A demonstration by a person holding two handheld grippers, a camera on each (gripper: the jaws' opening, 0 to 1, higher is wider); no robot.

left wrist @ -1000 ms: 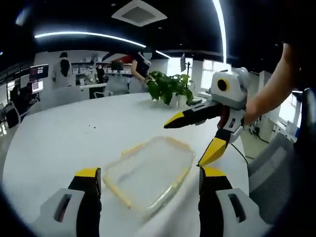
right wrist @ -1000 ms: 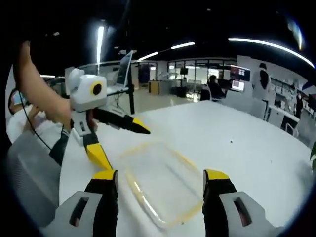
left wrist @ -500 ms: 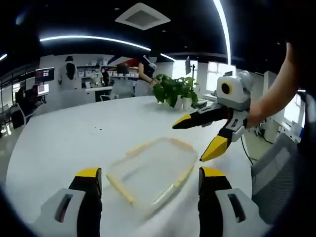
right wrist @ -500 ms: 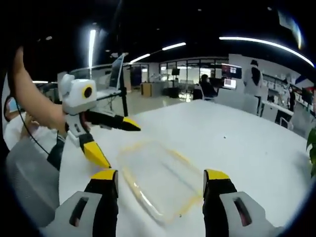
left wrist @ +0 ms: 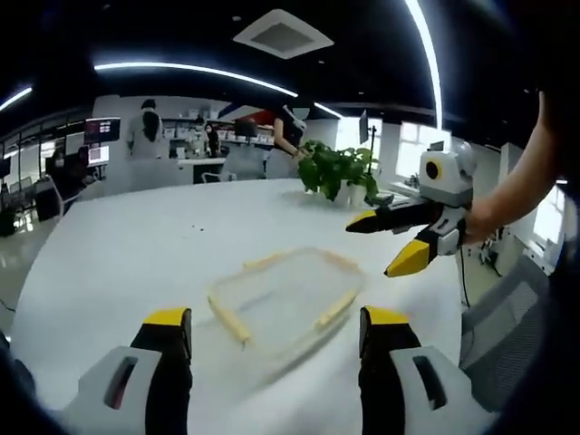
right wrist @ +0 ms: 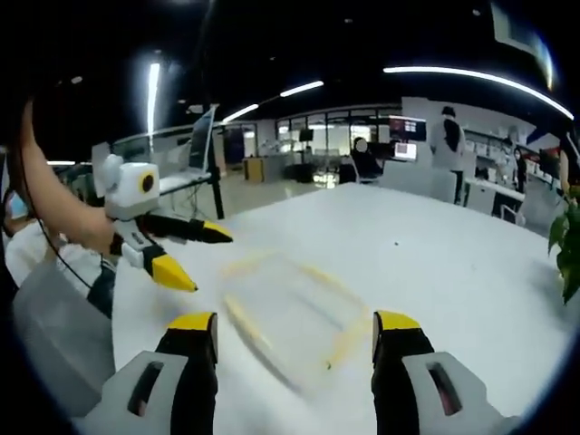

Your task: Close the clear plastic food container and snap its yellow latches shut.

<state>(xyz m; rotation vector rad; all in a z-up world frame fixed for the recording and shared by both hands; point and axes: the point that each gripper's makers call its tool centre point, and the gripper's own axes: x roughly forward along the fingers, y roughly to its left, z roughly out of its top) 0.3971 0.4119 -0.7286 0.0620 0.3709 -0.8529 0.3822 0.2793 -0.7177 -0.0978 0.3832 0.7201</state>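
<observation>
A big white table (left wrist: pixel 136 254) fills the middle of both views. A green plant (left wrist: pixel 337 170) in a pot stands on the table, on the far side of the clear box (left wrist: pixel 283 299) in the left gripper view. Beyond the table there are desks and screens, and people (left wrist: pixel 147 136) stand there. Long white lights curve across the dark ceiling. A grey chair (right wrist: pixel 50 317) sits just off the table's edge, beside the person's arm (right wrist: pixel 54 204).

Nothing lies between the grippers and the clear box. The box rests flat on the table with yellow strips (left wrist: pixel 228 319) along its rim. In the right gripper view the box (right wrist: pixel 290 308) is blurry.

The left gripper (left wrist: pixel 272 340) has its jaws spread wide, holding nothing. The box lies just past the tips, in line with the gap between them. The right gripper (right wrist: pixel 294 340) also has its jaws spread wide and holds nothing, and the box lies just ahead of its gap too. Each gripper hangs above the table beside the box, not touching it.
</observation>
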